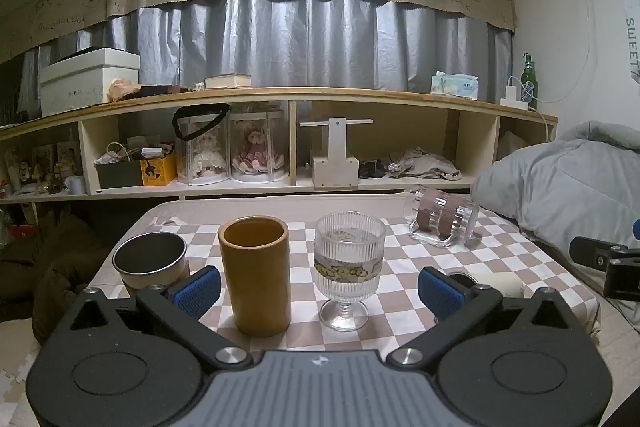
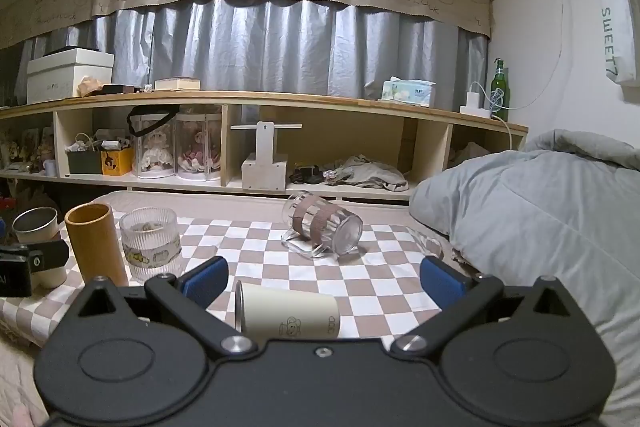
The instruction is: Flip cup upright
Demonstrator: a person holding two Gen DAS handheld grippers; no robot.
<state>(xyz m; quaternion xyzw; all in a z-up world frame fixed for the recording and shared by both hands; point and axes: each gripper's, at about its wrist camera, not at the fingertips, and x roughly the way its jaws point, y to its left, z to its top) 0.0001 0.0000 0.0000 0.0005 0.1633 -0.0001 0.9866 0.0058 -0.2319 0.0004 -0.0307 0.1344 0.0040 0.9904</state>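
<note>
A white cup (image 2: 290,315) with a small cartoon print lies on its side on the checked cloth, rim to the left, just in front of my right gripper (image 2: 324,279), which is open and empty. A clear glass mug (image 2: 324,227) with brown bands also lies on its side further back; it shows in the left wrist view (image 1: 442,221) too. My left gripper (image 1: 320,291) is open and empty, with an upright yellow cup (image 1: 256,275) and a ribbed stemmed glass (image 1: 348,267) standing between its fingers' line of sight.
A metal-rimmed cup (image 1: 150,263) stands upright at the left. The checked cloth (image 2: 392,291) covers a low table. A grey duvet (image 2: 540,227) lies at the right. A long wooden shelf (image 2: 256,99) with boxes and dolls runs behind.
</note>
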